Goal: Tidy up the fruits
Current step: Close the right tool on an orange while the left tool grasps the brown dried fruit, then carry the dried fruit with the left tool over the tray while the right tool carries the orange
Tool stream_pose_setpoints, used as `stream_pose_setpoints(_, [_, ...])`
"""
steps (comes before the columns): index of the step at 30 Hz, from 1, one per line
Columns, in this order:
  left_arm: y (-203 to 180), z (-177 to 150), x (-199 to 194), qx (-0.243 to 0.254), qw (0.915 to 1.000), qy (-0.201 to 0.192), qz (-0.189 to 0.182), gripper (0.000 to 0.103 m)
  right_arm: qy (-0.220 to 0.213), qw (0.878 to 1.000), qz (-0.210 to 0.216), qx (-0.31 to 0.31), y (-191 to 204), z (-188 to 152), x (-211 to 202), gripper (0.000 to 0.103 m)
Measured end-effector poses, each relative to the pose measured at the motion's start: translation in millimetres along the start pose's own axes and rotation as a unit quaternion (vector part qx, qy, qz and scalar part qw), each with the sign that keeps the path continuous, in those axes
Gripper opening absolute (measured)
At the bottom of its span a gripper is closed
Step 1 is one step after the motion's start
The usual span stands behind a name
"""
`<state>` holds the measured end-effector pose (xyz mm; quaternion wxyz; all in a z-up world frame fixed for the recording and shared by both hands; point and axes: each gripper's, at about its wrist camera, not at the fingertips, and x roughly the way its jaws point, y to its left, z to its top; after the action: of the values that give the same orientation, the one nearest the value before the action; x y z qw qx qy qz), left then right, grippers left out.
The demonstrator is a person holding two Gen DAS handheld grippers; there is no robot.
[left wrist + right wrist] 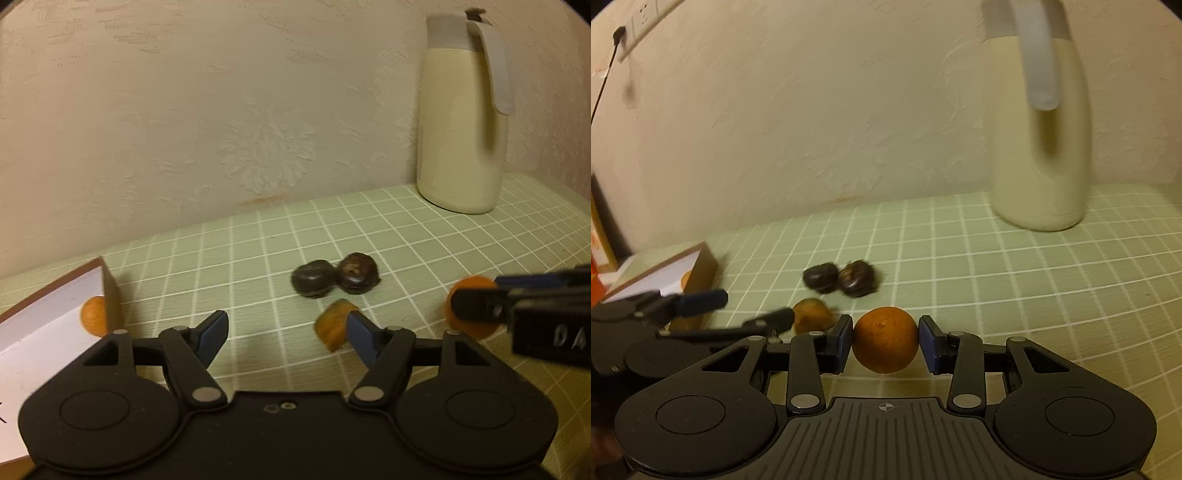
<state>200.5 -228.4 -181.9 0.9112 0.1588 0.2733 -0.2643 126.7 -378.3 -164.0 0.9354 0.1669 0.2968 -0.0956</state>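
- The box [55, 314], white inside with a brown rim, sits at the left edge of the left wrist view on the green checked table [406, 236]; one orange fruit [94, 315] already lies in it against the near wall.
- The right gripper [885, 341] is clamped on a round orange [885, 339] at lower centre of its view, pads pressing both sides. Judging by the task, it should carry the orange level to the box and release low, so it does not roll.
- The left gripper [286, 332] stands about half open and empty; a small orange piece [334, 326] lies just by its right finger.
- Two dark fruits [334, 278] touch at mid-frame.
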Motion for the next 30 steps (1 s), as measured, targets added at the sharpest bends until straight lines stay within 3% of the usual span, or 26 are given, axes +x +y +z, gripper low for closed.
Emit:
stream_pose_setpoints(4, [-10, 0, 7, 0.006, 1.0000, 0.004, -0.005, 0.061, -0.008, 1.000, -0.009, 0.007, -10, 4, -5, 0.039])
stream_pose_setpoints(9, [-19, -1, 16, 0.008, 0.9998, 0.012, -0.016, 0.048, -0.018, 1.000, -0.009, 0.015, -18, 7, -12, 0.039])
stream_pose_setpoints(12, [-24, -2, 21, 0.010, 0.9996, 0.016, -0.021, 0.045, -0.021, 1.000, -0.009, 0.019, -21, 8, -13, 0.040])
stream_pose_setpoints(15, [-28, -3, 25, 0.012, 0.9995, 0.021, -0.020, 0.028, -0.023, 0.999, -0.009, 0.021, -23, 9, -14, 0.040])
stream_pose_setpoints(20, [-29, -4, 26, 0.004, 0.9997, 0.018, -0.014, 0.027, -0.029, 0.999, -0.012, 0.023, -26, 10, -16, 0.040])
stream_pose_setpoints(22, [-29, -4, 25, 0.003, 0.9998, 0.017, -0.012, 0.014, -0.030, 0.999, -0.013, 0.024, -26, 10, -16, 0.040])
stream_pose_setpoints(30, [-13, -2, 18, -0.026, 0.9995, 0.016, -0.009, 0.013, -0.035, 0.999, -0.016, 0.014, -19, 11, -17, 0.040])
